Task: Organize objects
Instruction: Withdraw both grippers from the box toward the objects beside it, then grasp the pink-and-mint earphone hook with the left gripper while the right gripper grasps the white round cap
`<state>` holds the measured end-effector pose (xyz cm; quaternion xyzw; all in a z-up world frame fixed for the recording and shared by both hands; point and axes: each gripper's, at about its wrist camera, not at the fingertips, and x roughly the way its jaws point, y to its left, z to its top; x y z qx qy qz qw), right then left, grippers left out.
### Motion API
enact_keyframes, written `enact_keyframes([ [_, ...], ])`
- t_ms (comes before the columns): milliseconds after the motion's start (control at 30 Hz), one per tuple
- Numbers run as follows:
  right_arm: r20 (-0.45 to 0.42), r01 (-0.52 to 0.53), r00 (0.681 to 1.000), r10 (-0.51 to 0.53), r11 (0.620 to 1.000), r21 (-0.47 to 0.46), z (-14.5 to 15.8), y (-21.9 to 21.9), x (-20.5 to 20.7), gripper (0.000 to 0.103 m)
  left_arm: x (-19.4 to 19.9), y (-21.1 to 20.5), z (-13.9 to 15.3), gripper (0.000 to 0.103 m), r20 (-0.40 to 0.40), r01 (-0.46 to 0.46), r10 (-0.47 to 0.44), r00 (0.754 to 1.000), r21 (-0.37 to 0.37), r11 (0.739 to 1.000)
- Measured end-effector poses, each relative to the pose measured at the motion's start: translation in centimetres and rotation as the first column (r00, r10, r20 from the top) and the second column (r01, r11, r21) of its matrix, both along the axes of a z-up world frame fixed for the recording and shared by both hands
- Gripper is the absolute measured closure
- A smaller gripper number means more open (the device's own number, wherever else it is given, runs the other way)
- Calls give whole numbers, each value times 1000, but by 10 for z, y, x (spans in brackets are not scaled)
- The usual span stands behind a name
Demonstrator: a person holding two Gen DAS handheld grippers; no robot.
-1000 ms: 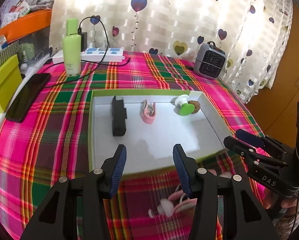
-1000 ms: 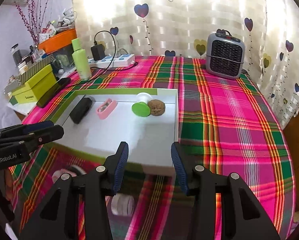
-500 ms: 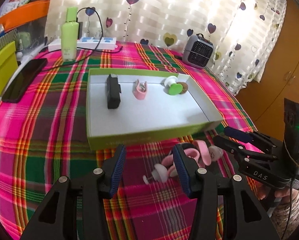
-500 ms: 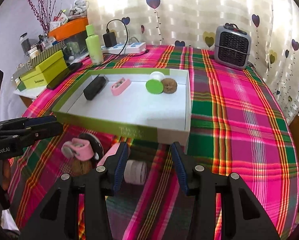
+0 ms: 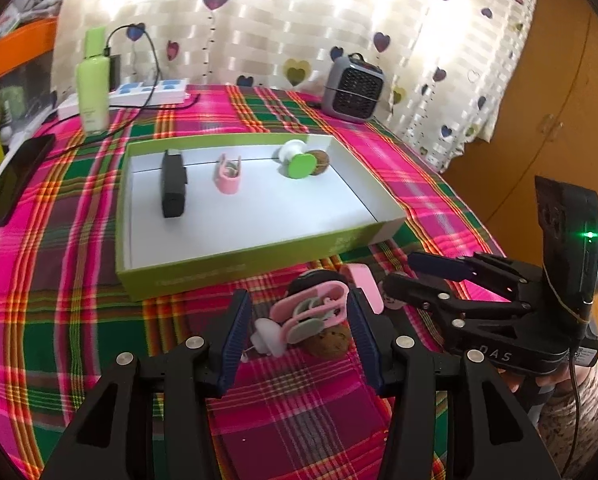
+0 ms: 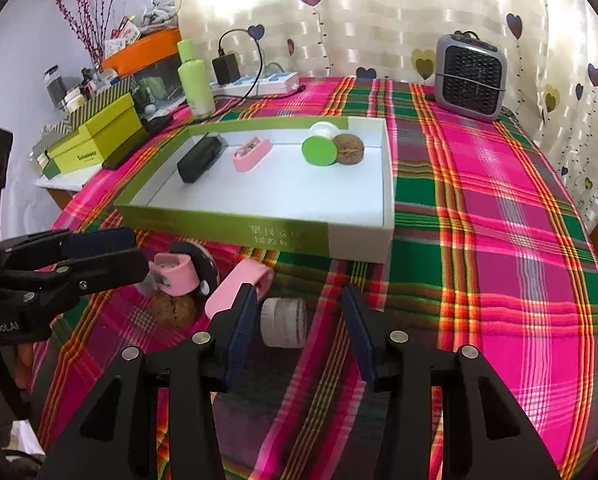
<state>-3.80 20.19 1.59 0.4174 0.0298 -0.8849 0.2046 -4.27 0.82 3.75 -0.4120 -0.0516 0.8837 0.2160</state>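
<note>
A green-sided white tray [image 5: 259, 264] [image 6: 227, 224] holds a black case [image 5: 173, 184] [image 6: 201, 158], a pink clip [image 5: 228, 176] [image 6: 252, 154], a green-capped spool [image 5: 299, 165] [image 6: 319, 148] and a walnut [image 5: 321, 159] [image 6: 349, 150]. In front of the tray lies a pile: a pink clip [image 5: 311, 312] [image 6: 175, 274], a walnut [image 5: 327, 342] [image 6: 171, 310], a pink case [image 6: 235, 288], a white spool [image 6: 283, 322]. My left gripper [image 5: 299, 332] is open around the pile. My right gripper [image 6: 297, 320] is open around the white spool.
A green bottle [image 5: 94, 88], a power strip [image 5: 139, 94], a small grey heater [image 6: 471, 76] and a black phone [image 5: 11, 184] sit on the plaid tablecloth. Yellow-green boxes [image 6: 95, 136] stand at the left edge.
Both grippers have pulled back from over the tray and dropped toward the pile in front of it. The loose items now sit between the fingers.
</note>
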Motion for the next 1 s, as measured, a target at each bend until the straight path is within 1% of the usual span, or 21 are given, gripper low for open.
enact_keyframes([
  [467, 42, -4, 999, 4, 1000, -4, -10, -3, -2, 57, -8, 8, -8, 55, 17, 19, -19, 1000, -29, 999],
  [633, 34, -3, 999, 3, 1000, -2, -9, -2, -1, 57, -10, 14, -13, 55, 29, 32, -31, 999, -39, 999],
  [800, 32, 10, 999, -9, 1000, -8, -10, 2, -2, 57, -11, 18, -14, 55, 36, 40, -39, 999, -32, 999],
  [933, 26, 11, 1000, -10, 1000, -9, -9, 3, -2, 66, -8, 21, -12, 55, 31, 63, -62, 998, -11, 998],
  [1000, 25, 10, 1000, -10, 1000, -9, -9, 3, -1, 68, -7, 23, -12, 55, 33, 69, -68, 997, -10, 998],
])
